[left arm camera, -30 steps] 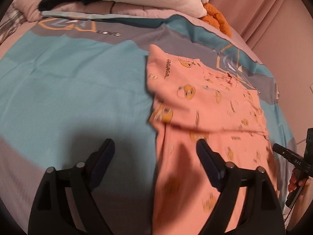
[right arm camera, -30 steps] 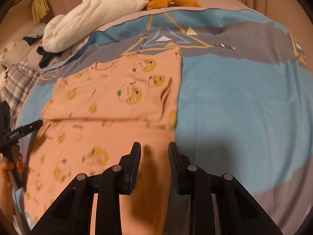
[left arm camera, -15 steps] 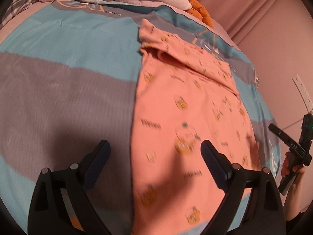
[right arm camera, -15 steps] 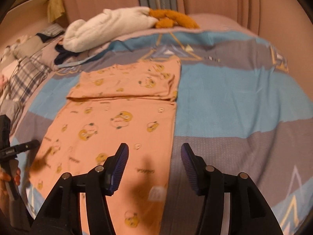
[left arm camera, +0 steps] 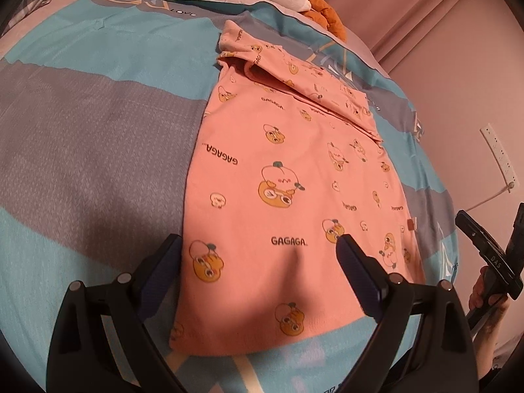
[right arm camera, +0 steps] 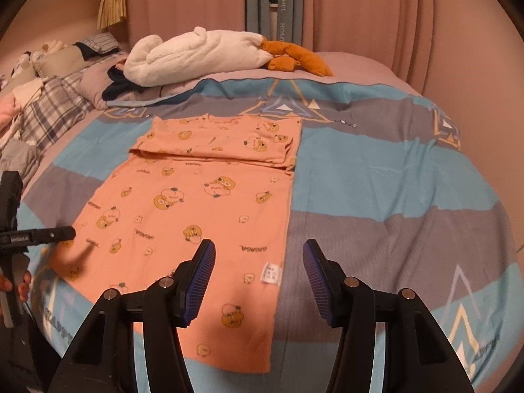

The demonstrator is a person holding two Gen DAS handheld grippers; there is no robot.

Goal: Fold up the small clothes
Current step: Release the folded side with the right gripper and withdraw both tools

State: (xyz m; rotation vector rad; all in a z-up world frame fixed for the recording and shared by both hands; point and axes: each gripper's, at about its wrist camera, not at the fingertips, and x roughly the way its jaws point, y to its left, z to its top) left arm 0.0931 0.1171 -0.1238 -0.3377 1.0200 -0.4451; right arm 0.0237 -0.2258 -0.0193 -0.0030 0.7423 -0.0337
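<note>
A salmon-pink child's garment (left arm camera: 294, 177) printed with cartoon ducks lies flat on the blue and grey bedspread (left arm camera: 91, 137). Its far end is folded back on itself as a band (right arm camera: 226, 140). My left gripper (left arm camera: 258, 245) hovers open over the near left part of the cloth, with nothing between its fingers. My right gripper (right arm camera: 258, 247) is open too, above the near right edge by the white label (right arm camera: 271, 273). Each gripper appears at the edge of the other's view, the right gripper (left arm camera: 484, 252) held in a hand, the left gripper (right arm camera: 39, 234) likewise.
A white plush blanket (right arm camera: 196, 55) and an orange soft toy (right arm camera: 294, 59) lie at the head of the bed. Plaid pillows and bedding (right arm camera: 49, 104) are piled at the far left. A wall power strip (left arm camera: 499, 157) with a cable is on the right.
Both grippers have drawn back from the folded band toward the garment's near hem. The right gripper's jaws have spread wider. The far end of the garment stays folded over.
</note>
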